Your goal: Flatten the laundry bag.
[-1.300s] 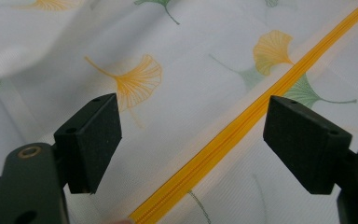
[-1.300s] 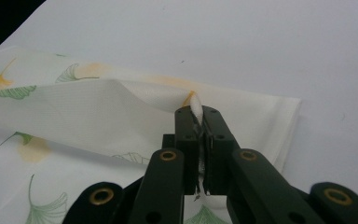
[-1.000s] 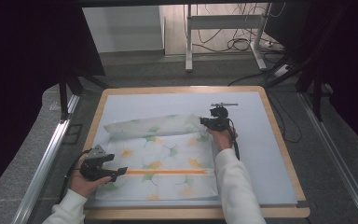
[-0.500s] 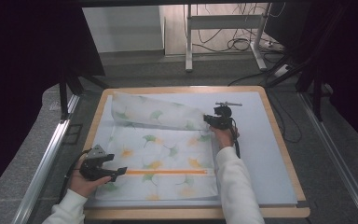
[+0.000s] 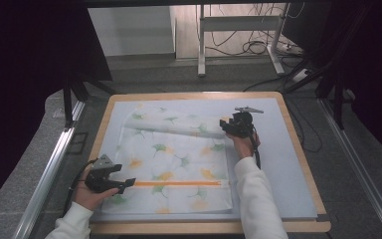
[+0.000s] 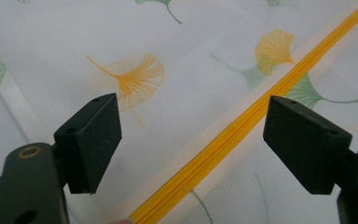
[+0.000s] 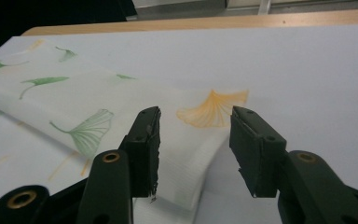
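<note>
Right tool at two o'clock has just been opening — jaws apart, the cloth's folded edge between them, unpressed. Left tool at eight o'clock stands wide over the orange zipper — cloth flat mid-table.

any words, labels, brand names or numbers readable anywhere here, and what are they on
None can be read. The white cloth carries only printed ginkgo leaves and an orange zipper, no lettering. The left claw and right claw show plain black pads and brass rivets, no markings. The table is unmarked.
</note>
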Demonstrator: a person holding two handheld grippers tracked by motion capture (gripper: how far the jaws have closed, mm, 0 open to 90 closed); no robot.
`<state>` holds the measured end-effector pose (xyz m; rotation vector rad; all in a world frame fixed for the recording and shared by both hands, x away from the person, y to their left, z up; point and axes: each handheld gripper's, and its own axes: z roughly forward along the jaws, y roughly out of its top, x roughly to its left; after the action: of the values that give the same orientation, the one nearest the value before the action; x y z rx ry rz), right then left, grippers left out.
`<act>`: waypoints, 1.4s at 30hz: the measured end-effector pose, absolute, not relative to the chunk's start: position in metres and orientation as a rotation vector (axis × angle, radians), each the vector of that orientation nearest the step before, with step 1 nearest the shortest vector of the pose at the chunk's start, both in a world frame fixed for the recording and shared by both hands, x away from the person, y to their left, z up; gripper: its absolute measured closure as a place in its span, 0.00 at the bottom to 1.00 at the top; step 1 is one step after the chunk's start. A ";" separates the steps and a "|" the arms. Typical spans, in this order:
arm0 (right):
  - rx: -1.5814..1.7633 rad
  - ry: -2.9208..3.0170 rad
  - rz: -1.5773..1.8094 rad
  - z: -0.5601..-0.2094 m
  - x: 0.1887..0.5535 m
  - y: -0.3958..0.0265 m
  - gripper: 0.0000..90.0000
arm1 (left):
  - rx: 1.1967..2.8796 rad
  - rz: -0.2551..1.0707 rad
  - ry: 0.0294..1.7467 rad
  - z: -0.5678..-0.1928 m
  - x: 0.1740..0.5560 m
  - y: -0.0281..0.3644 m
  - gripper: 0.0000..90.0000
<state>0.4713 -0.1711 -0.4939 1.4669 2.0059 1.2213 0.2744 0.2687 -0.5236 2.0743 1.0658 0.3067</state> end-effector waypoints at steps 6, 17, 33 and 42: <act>1.379 2.078 1.285 -0.480 0.458 -0.162 0.83 | 2.074 0.308 1.066 -0.524 0.274 0.268 0.21; 1.202 2.366 1.207 -0.483 0.445 -0.118 0.99 | 2.080 0.310 1.061 -0.523 0.274 0.267 0.21; 1.224 2.457 1.067 -0.516 0.471 -0.080 0.99 | 2.075 0.307 1.058 -0.522 0.274 0.265 0.21; 1.294 2.396 1.023 -0.519 0.491 -0.078 0.99 | 2.079 0.305 1.052 -0.523 0.274 0.264 0.21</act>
<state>0.4909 -0.0785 -0.5190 1.2940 2.3960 1.0235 0.2741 0.2644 -0.5225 2.0788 1.0521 0.3052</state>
